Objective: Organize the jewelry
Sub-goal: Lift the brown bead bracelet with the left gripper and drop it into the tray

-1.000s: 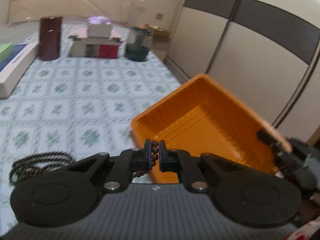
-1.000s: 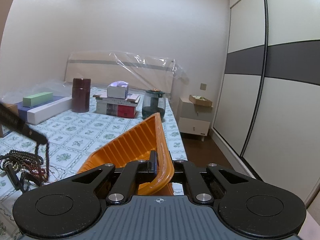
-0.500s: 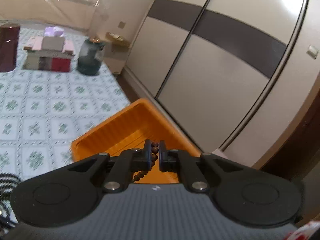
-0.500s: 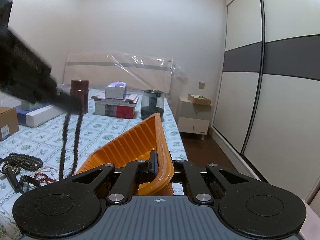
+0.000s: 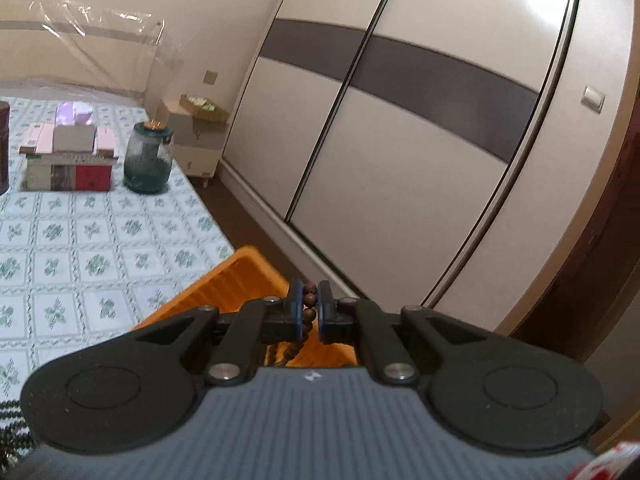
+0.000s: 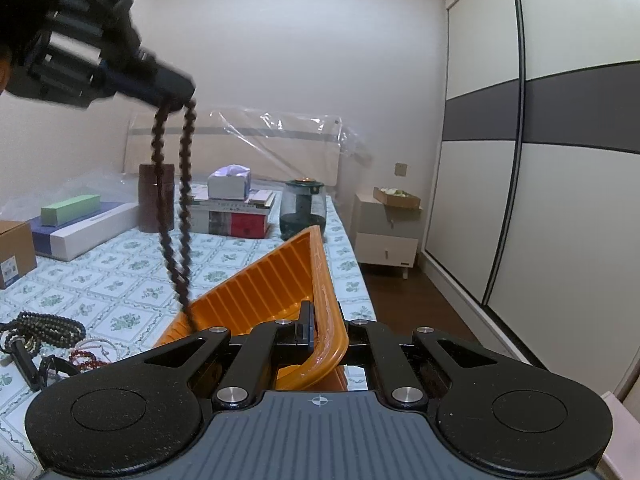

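Observation:
My left gripper (image 5: 309, 307) is shut on a dark brown bead necklace (image 5: 307, 312). In the right wrist view the left gripper (image 6: 176, 90) is raised at upper left and the necklace (image 6: 182, 216) hangs down in a long loop, its lower end reaching the orange tray (image 6: 272, 288). My right gripper (image 6: 324, 330) is shut on the tray's near rim and holds the tray tilted. The tray (image 5: 236, 288) shows below the left gripper. More jewelry lies on the bed at the left: dark beads (image 6: 44, 326) and a red bead bracelet (image 6: 84, 358).
The bed has a green-patterned sheet (image 6: 120, 276). At its far end stand a brown cylinder (image 6: 156, 198), stacked books with a tissue box (image 6: 232, 208), a dark glass jar (image 6: 304, 210) and boxes (image 6: 80, 224). A nightstand (image 6: 388, 232) and wardrobe doors (image 6: 540, 180) are on the right.
My left gripper has risen and swung right over the tray, lifting the necklace clear of the bed. The right gripper and tray have stayed put.

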Tool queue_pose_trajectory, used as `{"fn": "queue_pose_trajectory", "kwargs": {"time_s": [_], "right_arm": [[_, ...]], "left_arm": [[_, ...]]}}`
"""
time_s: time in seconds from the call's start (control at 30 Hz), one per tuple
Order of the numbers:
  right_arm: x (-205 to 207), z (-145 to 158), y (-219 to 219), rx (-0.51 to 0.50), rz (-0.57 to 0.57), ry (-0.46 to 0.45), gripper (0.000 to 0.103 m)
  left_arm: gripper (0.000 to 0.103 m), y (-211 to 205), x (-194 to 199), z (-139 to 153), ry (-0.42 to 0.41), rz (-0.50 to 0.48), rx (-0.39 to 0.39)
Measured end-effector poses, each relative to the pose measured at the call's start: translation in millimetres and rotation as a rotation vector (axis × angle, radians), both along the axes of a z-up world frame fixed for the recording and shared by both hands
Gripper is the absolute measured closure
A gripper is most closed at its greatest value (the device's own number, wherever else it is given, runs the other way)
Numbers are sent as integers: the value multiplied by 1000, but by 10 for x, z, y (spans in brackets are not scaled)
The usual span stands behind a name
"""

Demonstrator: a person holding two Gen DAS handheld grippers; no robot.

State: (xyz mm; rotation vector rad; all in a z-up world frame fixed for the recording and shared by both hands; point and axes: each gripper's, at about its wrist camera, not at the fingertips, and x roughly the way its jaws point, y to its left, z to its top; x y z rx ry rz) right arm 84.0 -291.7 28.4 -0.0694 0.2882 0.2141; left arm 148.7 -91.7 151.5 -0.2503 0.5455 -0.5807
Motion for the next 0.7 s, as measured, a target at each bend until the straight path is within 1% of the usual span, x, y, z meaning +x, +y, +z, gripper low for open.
{"fn": "queue_pose_trajectory", "kwargs": {"time_s": [0.27,0.4,0.53,0.7], "right_arm": [[46,38,-9,16,-4,20,97],[72,53,11,13,-2,22,97],[89,32,14,15,-6,22,97],[97,14,15,16,-8,26,97]], "left_arm": [[97,1,78,-532,139,16,74],[97,2,142,-709,183,0,78],[97,-38,178,-744,189,-23,76],[96,-91,196,-677,161,-36,65]]}}
